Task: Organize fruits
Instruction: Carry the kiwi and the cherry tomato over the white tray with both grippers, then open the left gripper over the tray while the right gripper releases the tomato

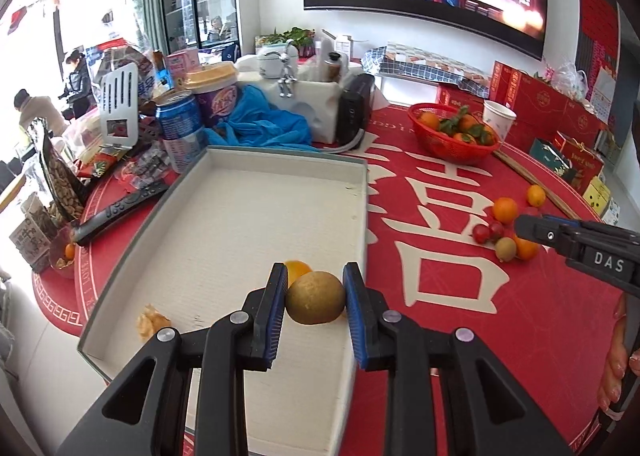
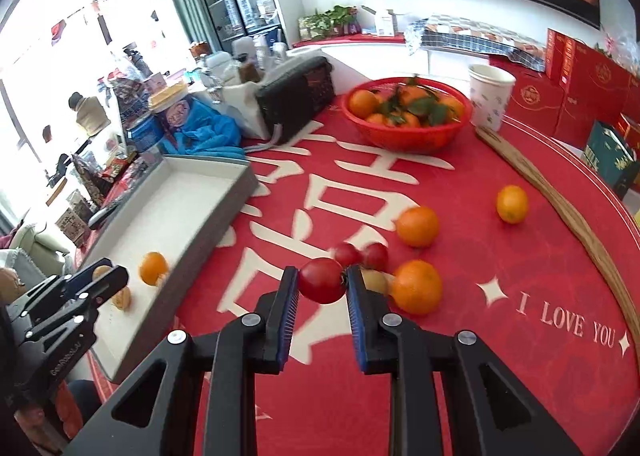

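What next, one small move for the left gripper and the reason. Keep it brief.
Probably lower the left gripper a touch and open it. It is shut on the brown kiwi over the gray tray, beside the orange already lying there. The right gripper has its own red tomato clamped, waiting for room.

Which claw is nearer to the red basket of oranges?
Right. The right claw, shut on a tomato, is over the red cloth nearer the basket. The left claw, shut on a kiwi, is over the tray.
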